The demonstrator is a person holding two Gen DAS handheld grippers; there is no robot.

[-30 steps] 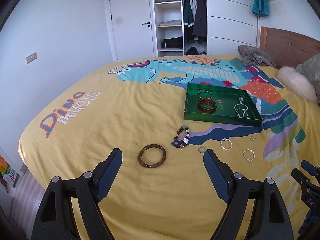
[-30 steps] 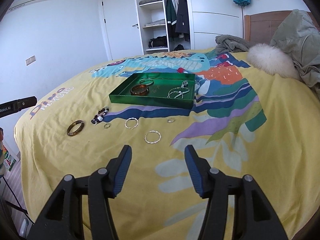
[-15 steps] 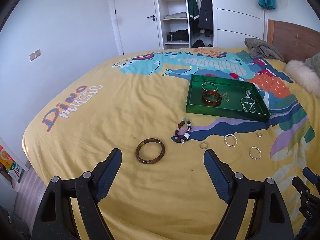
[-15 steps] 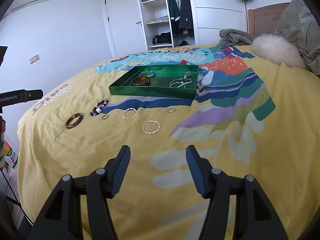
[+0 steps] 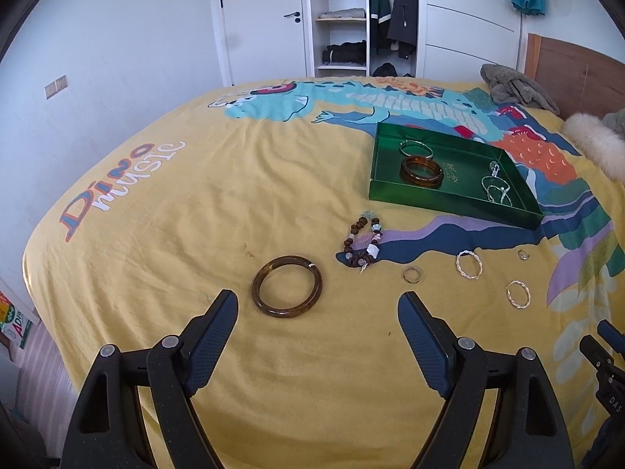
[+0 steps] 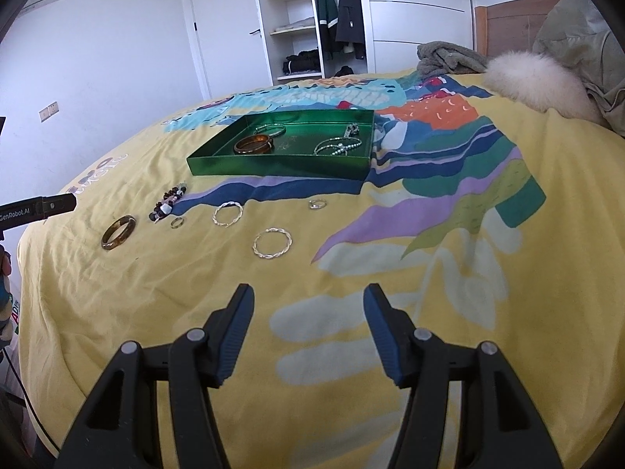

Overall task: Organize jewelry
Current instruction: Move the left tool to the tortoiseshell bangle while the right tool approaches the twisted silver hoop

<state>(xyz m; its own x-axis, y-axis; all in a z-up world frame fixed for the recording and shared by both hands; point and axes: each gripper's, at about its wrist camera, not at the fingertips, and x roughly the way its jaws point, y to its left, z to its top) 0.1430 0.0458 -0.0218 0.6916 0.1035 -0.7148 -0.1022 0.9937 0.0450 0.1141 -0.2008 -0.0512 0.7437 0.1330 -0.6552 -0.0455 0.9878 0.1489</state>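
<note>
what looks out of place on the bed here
Nothing looks damaged or spilled. Six pieces still lie loose on the bedspread outside the green tray: a brown bangle, a beaded bracelet, two twisted silver hoops and two small rings. Both grippers are open and empty.

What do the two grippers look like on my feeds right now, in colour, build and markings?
Both look alike. The left gripper and right gripper have matte black plastic frames with triangular cut-outs and silver rivets. Their fingers carry dark blue, fine-textured pads. In the right wrist view, a black bar at the left edge reads GenRobot.AI in white. No sleeves or hands are clearly visible.
</note>
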